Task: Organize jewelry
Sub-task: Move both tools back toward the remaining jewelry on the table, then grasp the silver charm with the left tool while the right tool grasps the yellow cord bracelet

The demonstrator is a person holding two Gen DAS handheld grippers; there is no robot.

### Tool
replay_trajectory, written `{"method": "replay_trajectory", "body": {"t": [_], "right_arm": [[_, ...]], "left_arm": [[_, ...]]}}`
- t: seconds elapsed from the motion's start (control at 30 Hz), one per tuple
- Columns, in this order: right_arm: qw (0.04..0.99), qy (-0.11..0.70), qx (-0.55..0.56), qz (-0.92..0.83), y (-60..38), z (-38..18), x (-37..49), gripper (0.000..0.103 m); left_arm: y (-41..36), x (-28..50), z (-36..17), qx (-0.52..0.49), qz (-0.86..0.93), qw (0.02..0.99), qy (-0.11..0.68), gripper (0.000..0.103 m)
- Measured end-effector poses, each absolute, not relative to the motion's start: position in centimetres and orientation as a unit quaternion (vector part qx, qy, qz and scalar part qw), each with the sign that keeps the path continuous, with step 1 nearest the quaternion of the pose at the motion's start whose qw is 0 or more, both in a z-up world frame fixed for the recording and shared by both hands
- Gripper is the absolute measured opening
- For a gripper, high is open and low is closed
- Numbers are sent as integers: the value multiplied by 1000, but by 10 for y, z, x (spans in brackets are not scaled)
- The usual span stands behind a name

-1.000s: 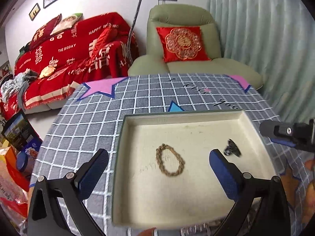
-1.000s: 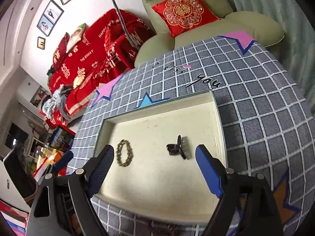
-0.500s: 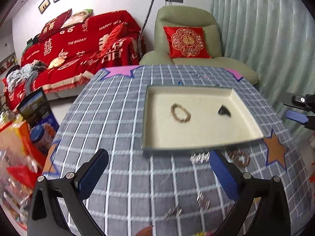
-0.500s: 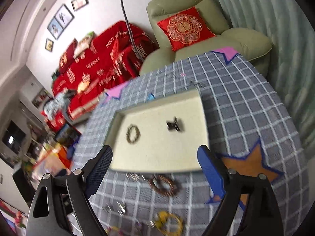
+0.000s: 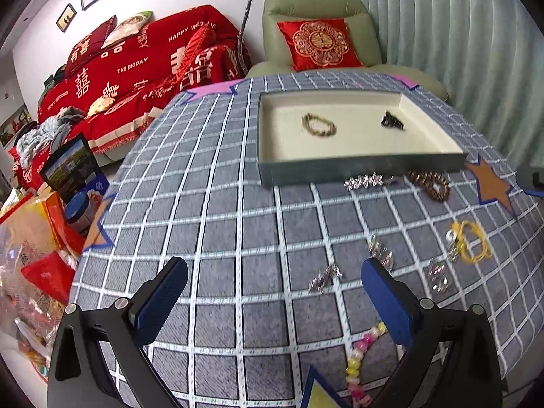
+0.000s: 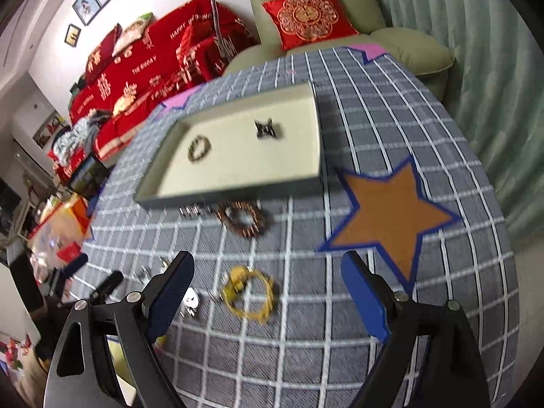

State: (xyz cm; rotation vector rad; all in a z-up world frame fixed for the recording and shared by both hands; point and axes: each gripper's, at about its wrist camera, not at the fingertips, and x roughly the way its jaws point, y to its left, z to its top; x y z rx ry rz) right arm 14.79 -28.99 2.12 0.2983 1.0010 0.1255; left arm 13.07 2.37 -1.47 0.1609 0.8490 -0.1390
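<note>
A shallow cream-lined tray (image 5: 360, 166) (image 6: 234, 193) sits on the grey checked table. In it lie a beaded bracelet (image 5: 319, 125) (image 6: 199, 148) and a black hair claw (image 5: 392, 120) (image 6: 267, 129). On the cloth in front of the tray lie a brown bead bracelet (image 5: 430, 184) (image 6: 244, 218), a silver clip (image 5: 365, 181), a yellow band (image 5: 471, 241) (image 6: 250, 294), several small silver pieces (image 5: 324, 277) and a pink-yellow bead string (image 5: 360, 357). My left gripper (image 5: 272, 301) is open and empty above the near cloth. My right gripper (image 6: 267, 301) is open and empty, with the yellow band between its fingers' line.
An orange star patch (image 6: 387, 217) marks the cloth at the right. A green armchair (image 5: 323, 37) and a red-covered sofa (image 5: 142, 64) stand beyond the table. Boxes and bags (image 5: 44, 224) crowd the floor at the left.
Both grippers have pulled back from over the tray toward the near side of the table. The loose jewelry on the cloth has come into view. Both stay open and empty.
</note>
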Motion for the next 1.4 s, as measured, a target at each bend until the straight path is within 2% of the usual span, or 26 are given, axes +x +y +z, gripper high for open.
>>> {"method": "replay_trajectory", "body": {"t": [0.4, 0.5, 0.63, 0.7, 0.73, 0.8, 0.9, 0.97, 1.03, 1.13, 1.23, 1.3, 1.33, 1.4], "right_arm": [[854, 511, 81, 45, -272, -8, 134, 90], [851, 520, 64, 39, -269, -15, 137, 90], [851, 523, 37, 36, -264, -21, 140, 90], [851, 523, 23, 36, -260, -23, 142, 87], [850, 524, 15, 38, -258, -25, 143, 85], [848, 529, 0, 40, -253, -29, 145, 76], [844, 534, -13, 43, -248, -35, 148, 71], [846, 531, -28, 43, -244, -36, 149, 70], [848, 527, -38, 46, -240, -37, 150, 70], [848, 525, -45, 50, -235, -37, 152, 70], [848, 525, -41, 55, -234, -37, 153, 65], [848, 524, -44, 60, -231, -36, 152, 60], [848, 524, -46, 63, -230, -36, 151, 54], [847, 524, -48, 69, -226, -35, 150, 42]], "left_arm": [[21, 133, -33, 84, -82, 894, 432, 103], [17, 134, -36, 98, -86, 891, 435, 97], [14, 137, -39, 104, -89, 889, 437, 97], [13, 138, -39, 108, -91, 889, 436, 96], [12, 139, -40, 109, -93, 888, 436, 90], [11, 141, -42, 112, -96, 885, 441, 86], [11, 145, -46, 111, -97, 883, 446, 86], [12, 145, -46, 107, -100, 883, 446, 85], [11, 146, -46, 104, -107, 882, 446, 77], [6, 146, -45, 110, -113, 881, 446, 74], [2, 145, -44, 109, -128, 878, 447, 61], [-1, 143, -44, 111, -134, 877, 447, 55], [-2, 143, -44, 107, -143, 875, 449, 46], [-3, 142, -43, 103, -151, 874, 451, 39]]}}
